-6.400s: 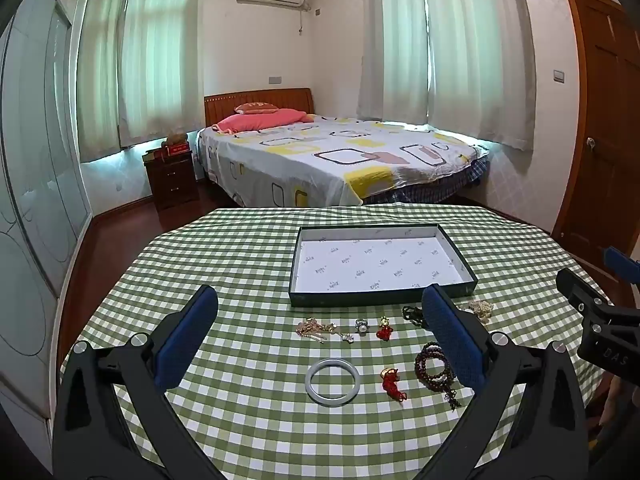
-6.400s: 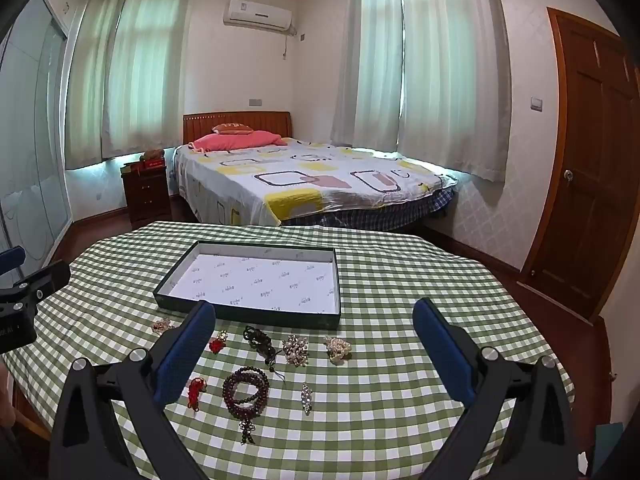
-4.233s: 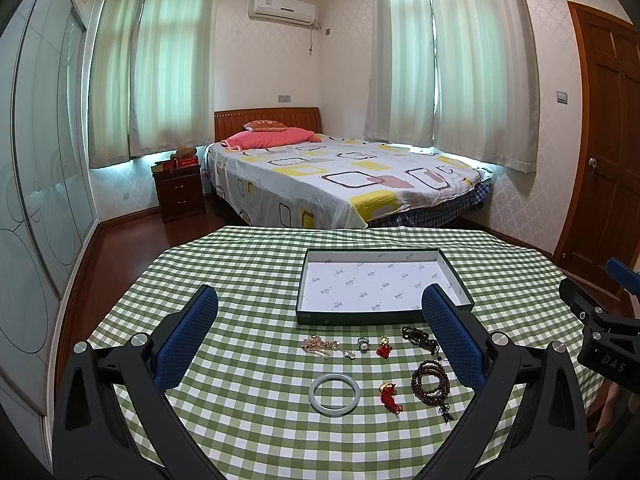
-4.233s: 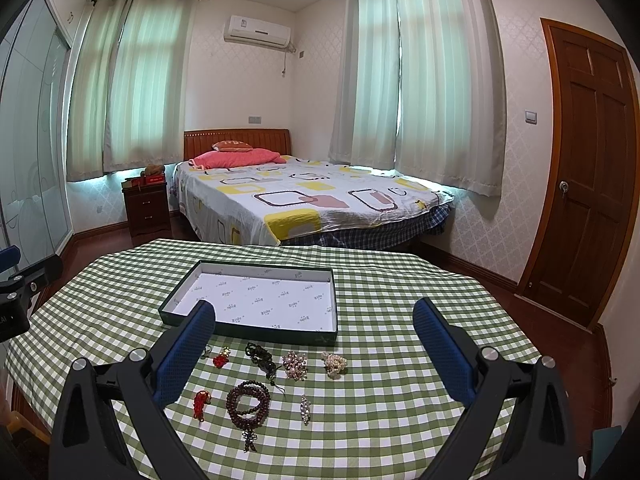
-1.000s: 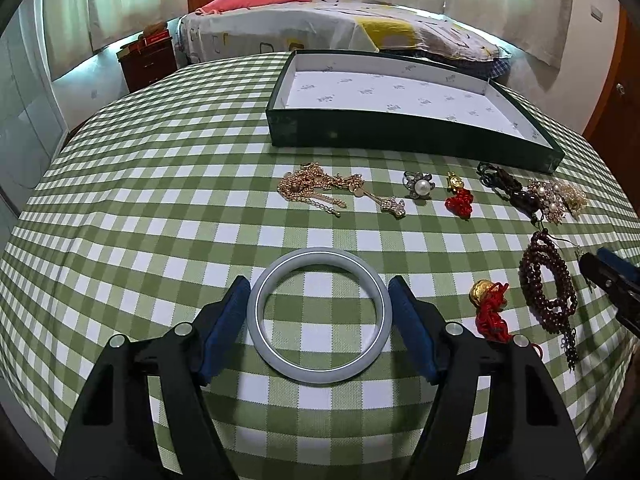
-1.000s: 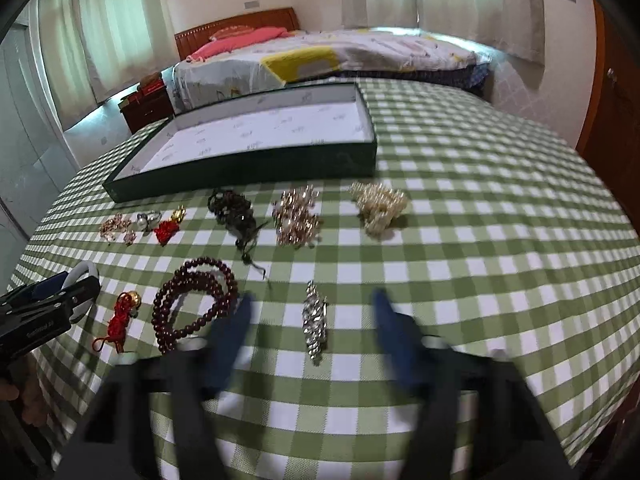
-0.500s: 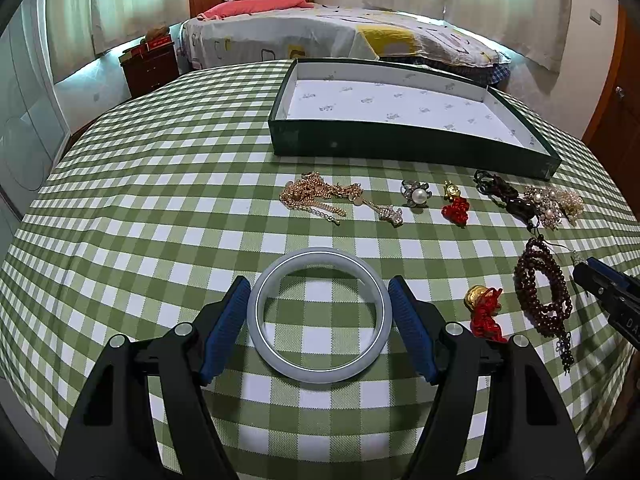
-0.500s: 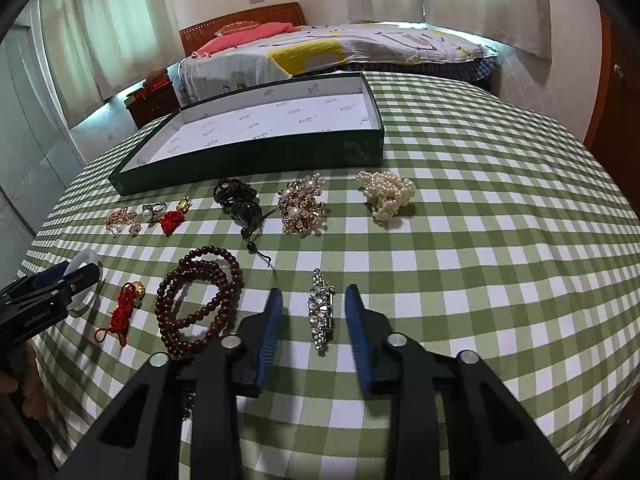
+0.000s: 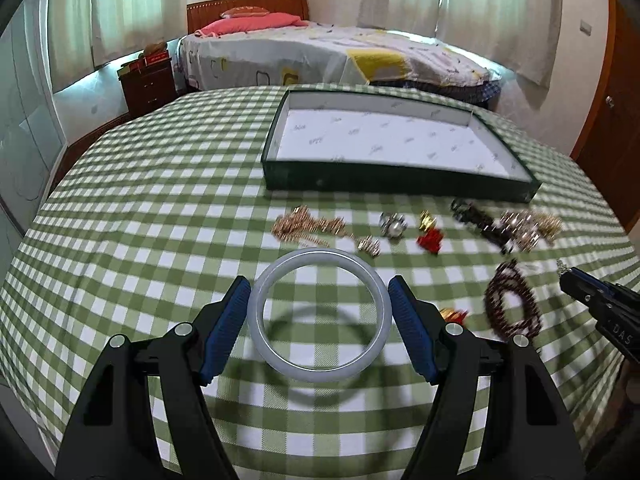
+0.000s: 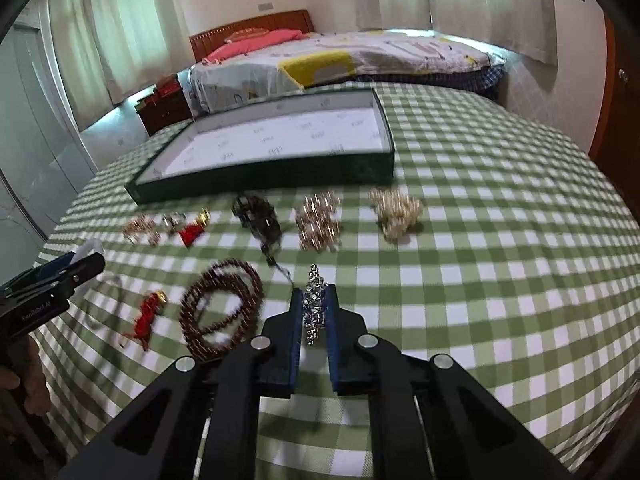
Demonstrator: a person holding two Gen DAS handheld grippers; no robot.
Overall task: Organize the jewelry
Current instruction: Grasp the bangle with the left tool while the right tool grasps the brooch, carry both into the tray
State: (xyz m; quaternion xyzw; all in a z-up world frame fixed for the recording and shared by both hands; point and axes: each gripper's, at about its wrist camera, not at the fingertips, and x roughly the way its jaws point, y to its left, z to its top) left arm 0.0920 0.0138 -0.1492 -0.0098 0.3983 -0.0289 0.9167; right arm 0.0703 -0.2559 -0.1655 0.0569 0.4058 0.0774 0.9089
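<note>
My left gripper (image 9: 319, 312) is shut on a pale jade bangle (image 9: 319, 367) and holds it just above the green checked cloth; its shadow lies below it. My right gripper (image 10: 314, 312) is shut on a silver rhinestone brooch (image 10: 313, 304), lifted off the cloth. The dark green tray (image 9: 396, 184) with white lining stands empty beyond; it also shows in the right wrist view (image 10: 272, 176). Loose on the cloth lie a gold chain (image 9: 308, 226), a pearl ring (image 9: 392, 226), a red tassel charm (image 9: 430, 238) and a dark red bead bracelet (image 10: 220, 304).
A black bead piece (image 10: 260, 216), a gold cluster (image 10: 318, 222) and a pearl cluster (image 10: 396, 210) lie in front of the tray. A second red charm (image 10: 148, 312) lies near the beads. A bed (image 9: 320, 52) and nightstand (image 9: 148, 80) stand beyond the round table.
Both grippers have closed on their pieces and lifted them: the left with the bangle, the right with the brooch, whose jaws narrowed from wide open.
</note>
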